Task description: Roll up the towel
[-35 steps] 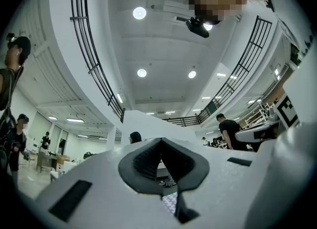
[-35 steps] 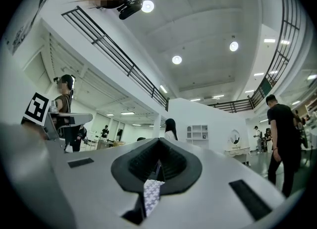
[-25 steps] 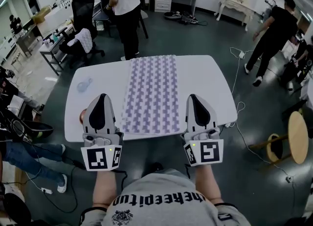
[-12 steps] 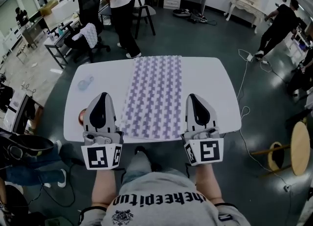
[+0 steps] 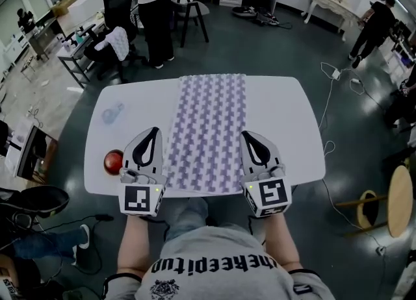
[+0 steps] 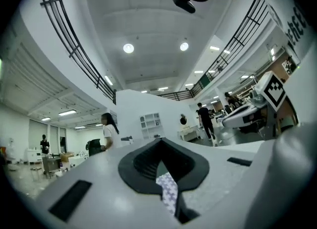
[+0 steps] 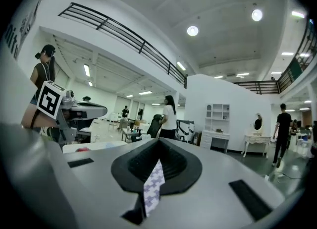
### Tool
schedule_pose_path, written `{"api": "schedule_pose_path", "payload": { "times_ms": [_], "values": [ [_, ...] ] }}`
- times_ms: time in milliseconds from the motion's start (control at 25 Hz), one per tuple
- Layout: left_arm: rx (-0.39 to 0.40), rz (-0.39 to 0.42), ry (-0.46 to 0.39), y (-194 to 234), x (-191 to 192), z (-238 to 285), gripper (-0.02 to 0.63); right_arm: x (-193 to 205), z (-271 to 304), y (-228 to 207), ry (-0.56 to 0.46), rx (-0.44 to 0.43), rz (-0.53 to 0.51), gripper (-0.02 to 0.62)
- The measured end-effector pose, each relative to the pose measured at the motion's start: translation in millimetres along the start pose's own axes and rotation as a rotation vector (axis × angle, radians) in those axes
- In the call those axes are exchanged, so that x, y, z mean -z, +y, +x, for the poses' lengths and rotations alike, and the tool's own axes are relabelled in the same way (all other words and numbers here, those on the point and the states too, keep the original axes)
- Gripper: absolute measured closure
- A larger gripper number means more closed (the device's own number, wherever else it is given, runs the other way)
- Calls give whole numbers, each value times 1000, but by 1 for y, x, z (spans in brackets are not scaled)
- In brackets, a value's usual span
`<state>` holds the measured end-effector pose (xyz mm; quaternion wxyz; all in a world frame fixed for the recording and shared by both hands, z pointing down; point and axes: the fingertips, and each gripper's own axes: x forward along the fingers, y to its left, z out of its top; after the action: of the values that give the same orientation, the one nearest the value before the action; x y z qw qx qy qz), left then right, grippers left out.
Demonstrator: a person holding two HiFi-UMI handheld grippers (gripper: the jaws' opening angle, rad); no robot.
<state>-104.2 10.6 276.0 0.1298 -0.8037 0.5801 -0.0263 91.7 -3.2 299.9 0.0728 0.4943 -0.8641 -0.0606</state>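
Note:
A purple-and-white patterned towel (image 5: 209, 123) lies flat and unrolled lengthwise down the middle of the white table (image 5: 279, 117). In the head view my left gripper (image 5: 151, 134) is over the table's near edge, just left of the towel's near end. My right gripper (image 5: 249, 137) is just right of that end. Both point away from me and both are shut with nothing held. In the left gripper view a strip of towel (image 6: 167, 191) shows through the narrow slit between the jaws. The right gripper view shows the same towel (image 7: 153, 183) through its slit.
A red ball (image 5: 113, 161) sits on the table left of my left gripper, and a small clear object (image 5: 112, 113) lies farther back on the left. People stand beyond the far edge (image 5: 155, 13) and at the back right (image 5: 374, 26). A round stool (image 5: 396, 201) stands on the floor to the right.
Both grippers have come down and forward, closer to the towel's two sides at its near end. The red ball, hidden behind the left gripper before, is now in view.

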Motion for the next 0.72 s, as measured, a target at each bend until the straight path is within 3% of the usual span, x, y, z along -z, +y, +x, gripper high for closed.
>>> {"api": "schedule_pose_path", "payload": {
  "times_ms": [160, 400, 480, 720],
  "values": [
    [118, 52, 143, -16, 56, 19, 600, 47, 19, 3, 140, -67, -22, 594],
    [395, 164, 378, -59, 154, 8, 589, 124, 20, 36, 341, -239, -41, 589],
    [487, 207, 445, -70, 186, -4, 516, 151, 15, 49, 407, -300, -54, 547],
    [709, 323, 627, -91, 262, -40, 435, 225, -11, 74, 575, -441, -131, 460]
  ]
}}
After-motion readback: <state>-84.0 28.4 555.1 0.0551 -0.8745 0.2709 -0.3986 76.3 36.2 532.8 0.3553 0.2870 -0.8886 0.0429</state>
